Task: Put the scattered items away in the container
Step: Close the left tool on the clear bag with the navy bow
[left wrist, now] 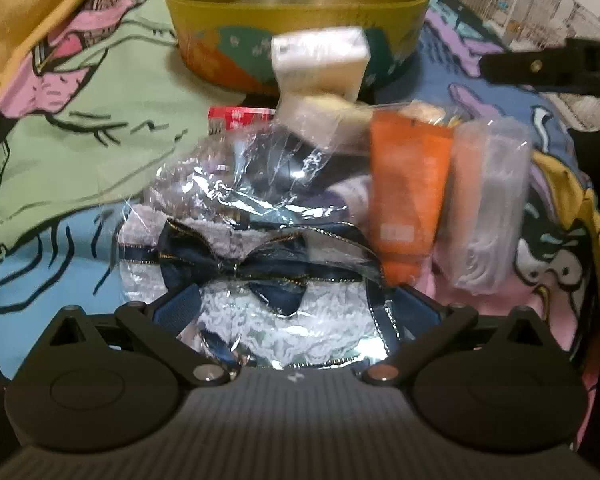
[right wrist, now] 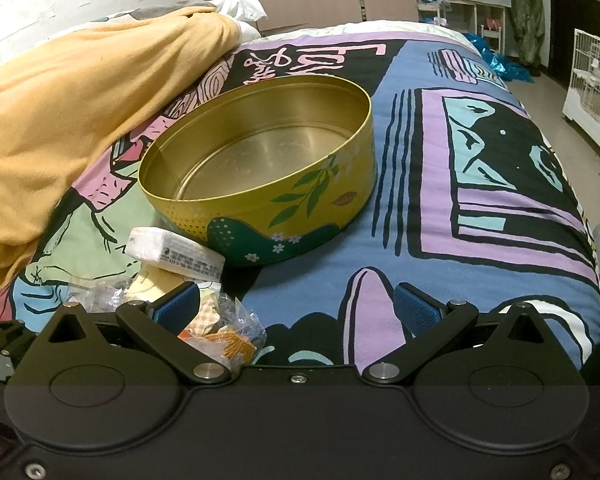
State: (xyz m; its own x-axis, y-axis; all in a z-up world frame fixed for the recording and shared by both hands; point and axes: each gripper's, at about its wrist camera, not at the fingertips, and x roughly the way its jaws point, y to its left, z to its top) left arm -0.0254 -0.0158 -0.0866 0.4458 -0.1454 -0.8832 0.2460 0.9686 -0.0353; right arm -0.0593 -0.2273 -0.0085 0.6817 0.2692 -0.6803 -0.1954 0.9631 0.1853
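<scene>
A round yellow tin (left wrist: 300, 4) stands empty on the bed; it also shows in the right wrist view (right wrist: 260, 160). In front of it lies a pile of items: a clear bag with white lace and a navy bow (left wrist: 256, 256), an orange tube (left wrist: 408, 192), a clear wrapped packet (left wrist: 488, 204), a white tissue pack (left wrist: 320, 64) and a red pack (left wrist: 240, 118). My left gripper (left wrist: 296, 308) is open, its jaws on either side of the bow bag. My right gripper (right wrist: 298, 304) is open and empty, low before the tin, with the tissue pack (right wrist: 172, 250) and wrapped snacks (right wrist: 228, 340) at its left.
A yellow blanket (right wrist: 80, 92) is bunched at the left of the bed. The patterned bedspread (right wrist: 480, 184) stretches right of the tin to the bed's edge. A white wire cage (right wrist: 592, 92) stands on the floor at the right. The right gripper's body (left wrist: 552, 68) shows at the left view's upper right.
</scene>
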